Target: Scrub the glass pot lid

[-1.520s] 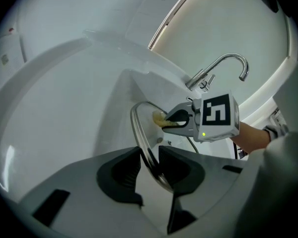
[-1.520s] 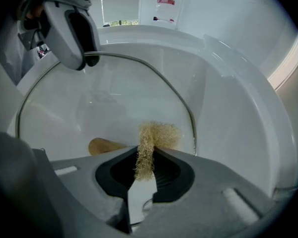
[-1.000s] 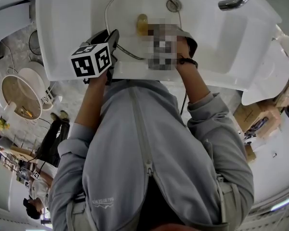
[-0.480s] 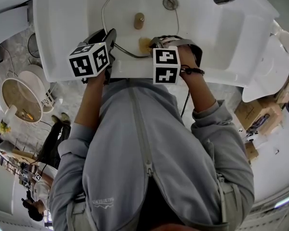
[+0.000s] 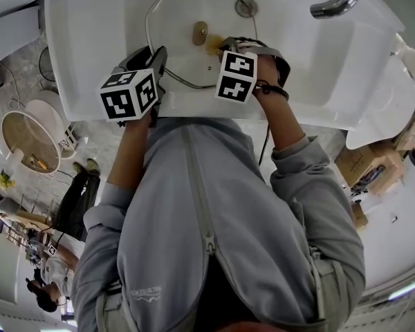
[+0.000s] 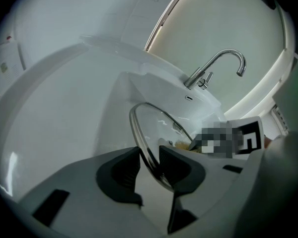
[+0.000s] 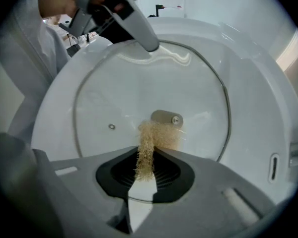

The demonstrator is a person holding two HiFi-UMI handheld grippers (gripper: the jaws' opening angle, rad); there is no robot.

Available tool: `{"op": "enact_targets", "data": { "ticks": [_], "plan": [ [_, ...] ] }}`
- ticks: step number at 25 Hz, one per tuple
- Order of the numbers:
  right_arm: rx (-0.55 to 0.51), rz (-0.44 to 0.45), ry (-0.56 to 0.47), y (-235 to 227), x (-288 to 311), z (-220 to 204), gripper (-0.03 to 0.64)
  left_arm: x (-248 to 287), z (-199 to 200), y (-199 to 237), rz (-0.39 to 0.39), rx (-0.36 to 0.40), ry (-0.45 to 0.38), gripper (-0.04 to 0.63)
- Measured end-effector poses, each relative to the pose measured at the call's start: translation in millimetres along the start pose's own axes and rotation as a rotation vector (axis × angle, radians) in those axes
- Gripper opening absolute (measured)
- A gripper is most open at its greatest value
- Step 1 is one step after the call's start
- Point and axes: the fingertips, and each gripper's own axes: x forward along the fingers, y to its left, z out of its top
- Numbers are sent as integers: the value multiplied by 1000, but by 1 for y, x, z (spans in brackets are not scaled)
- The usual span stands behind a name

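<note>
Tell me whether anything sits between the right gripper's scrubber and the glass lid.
Nothing visible does. The right gripper pinches a tan scrubber whose tuft appears to lie against the glass lid, beside its metal centre fitting. The left gripper clamps the lid's rim, clear of that spot.

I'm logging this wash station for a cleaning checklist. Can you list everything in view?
glass pot lid: 1, clear with a metal rim, in the sink
scrubber: 1, tan, against the lid near its centre fitting
sink: 1, white, in front of the person
faucet: 1, chrome, sink's edge, upper right in the head view
drain: 1, metal, sink floor beyond the lid
cardboard boxes: 2 or more, brown, floor at right
jacket: 1, grey, on the person
left tool: 1, grey with black pads, clamped on the lid's rim
right tool: 1, same colours, clamped on the scrubber
</note>
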Motion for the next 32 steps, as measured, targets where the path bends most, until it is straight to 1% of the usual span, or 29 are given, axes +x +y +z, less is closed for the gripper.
{"op": "enact_targets", "data": {
  "ticks": [7, 10, 13, 15, 20, 22, 25, 29, 32],
  "plan": [
    [42, -85, 27, -69, 17, -11, 51, 1, -2, 0, 1, 5, 12, 118],
    [47, -152, 40, -99, 22, -15, 51, 2, -3, 0, 0, 6, 14, 117],
    [26, -236, 65, -128, 23, -21, 51, 1, -3, 0, 0, 4, 14, 118],
    [7, -271, 81, -140, 24, -25, 51, 1, -3, 0, -3, 4, 13, 118],
    [-49, -307, 97, -143, 24, -26, 51, 0, -1, 0, -6, 6, 7, 117],
    [-55, -315, 97, -142, 25, -27, 51, 0, -1, 0, -7, 8, 5, 118],
    [-43, -285, 92, -140, 25, -28, 51, 0, 0, -1, -8, 10, 1, 120],
    [-27, -227, 118, -124, 24, -40, 52, 0, 1, -1, -10, 8, -7, 120],
    [-12, -220, 125, -105, 24, -52, 51, -1, 2, -2, -10, 8, -14, 119]
  ]
}}
